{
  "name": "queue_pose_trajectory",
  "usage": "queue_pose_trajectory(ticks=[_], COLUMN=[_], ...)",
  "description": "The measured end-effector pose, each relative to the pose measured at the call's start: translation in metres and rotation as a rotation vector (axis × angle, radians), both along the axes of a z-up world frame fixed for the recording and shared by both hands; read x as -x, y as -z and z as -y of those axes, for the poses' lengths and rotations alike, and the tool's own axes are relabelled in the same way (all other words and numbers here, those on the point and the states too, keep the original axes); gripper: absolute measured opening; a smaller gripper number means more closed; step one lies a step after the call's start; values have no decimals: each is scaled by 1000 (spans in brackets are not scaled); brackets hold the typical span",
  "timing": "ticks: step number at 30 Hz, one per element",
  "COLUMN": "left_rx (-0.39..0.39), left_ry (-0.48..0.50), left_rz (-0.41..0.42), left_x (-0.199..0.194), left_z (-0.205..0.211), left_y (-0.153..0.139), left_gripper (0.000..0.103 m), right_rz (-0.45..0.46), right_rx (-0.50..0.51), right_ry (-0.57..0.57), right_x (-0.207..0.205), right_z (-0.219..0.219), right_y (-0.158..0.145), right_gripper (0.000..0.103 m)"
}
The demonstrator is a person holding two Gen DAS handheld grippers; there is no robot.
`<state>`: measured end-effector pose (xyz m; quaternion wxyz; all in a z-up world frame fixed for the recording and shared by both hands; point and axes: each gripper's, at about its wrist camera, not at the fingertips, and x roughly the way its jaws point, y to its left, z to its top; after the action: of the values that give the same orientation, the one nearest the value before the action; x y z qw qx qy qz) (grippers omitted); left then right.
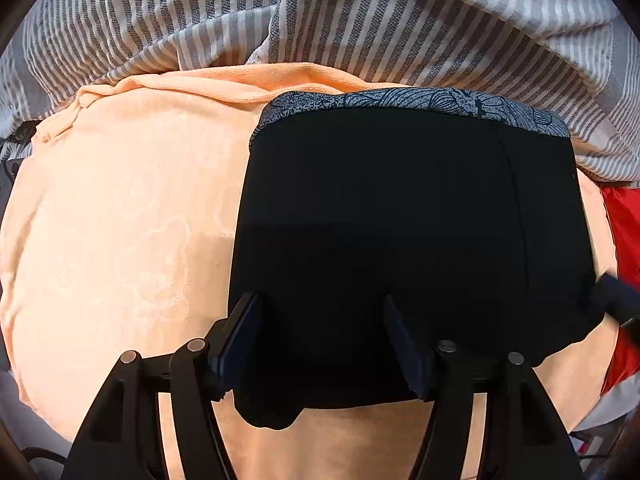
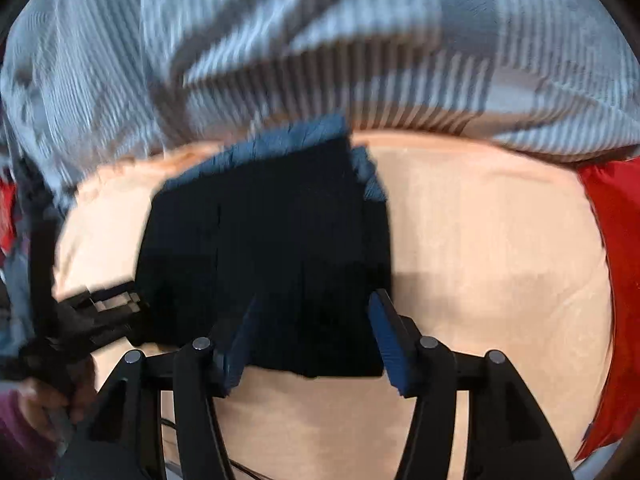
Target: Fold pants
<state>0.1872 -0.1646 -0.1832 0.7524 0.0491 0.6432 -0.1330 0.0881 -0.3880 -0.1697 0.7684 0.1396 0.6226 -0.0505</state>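
Note:
The black pants (image 1: 408, 216) lie folded into a compact rectangle on a peach cloth (image 1: 120, 220), with the grey patterned waistband (image 1: 400, 102) at the far edge. My left gripper (image 1: 322, 328) points down over the pants' near edge, its jaws open and the pads clear of the fabric. In the blurred right wrist view the same pants (image 2: 264, 240) sit left of centre. My right gripper (image 2: 314, 328) hovers open over their near right corner. The left gripper (image 2: 84, 320) shows at that view's left edge, held by a hand (image 2: 36, 400).
A grey and white striped blanket (image 1: 360, 20) is bunched up behind the peach cloth. A red fabric (image 2: 616, 280) lies at the right. Bare peach cloth (image 2: 500, 260) stretches to the right of the pants.

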Motion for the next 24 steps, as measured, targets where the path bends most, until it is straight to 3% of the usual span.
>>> queue_pose_trajectory(ticks=[2, 5, 10, 17, 19, 24], left_rx=[4, 3, -21, -70, -70, -72], left_ry=[0, 14, 41, 79, 86, 105], left_rz=[-10, -9, -32, -21, -17, -6], left_x=[1, 2, 7, 17, 19, 22], left_z=[-2, -2, -7, -25, -31, -44], left_y=[-2, -6, -17, -39, -45, -53], left_gripper=[69, 69, 69, 69, 69, 69], right_rz=[-47, -38, -55, -72, -73, -54], right_rx=[8, -57, -10, -72, -77, -82], right_ry=[42, 144, 152, 255, 271, 316], right_x=[7, 19, 35, 60, 68, 79], right_z=[4, 16, 14, 1, -2, -12], right_y=[14, 10, -4, -8, -12, -18], right_gripper=[60, 67, 69, 72, 82, 85])
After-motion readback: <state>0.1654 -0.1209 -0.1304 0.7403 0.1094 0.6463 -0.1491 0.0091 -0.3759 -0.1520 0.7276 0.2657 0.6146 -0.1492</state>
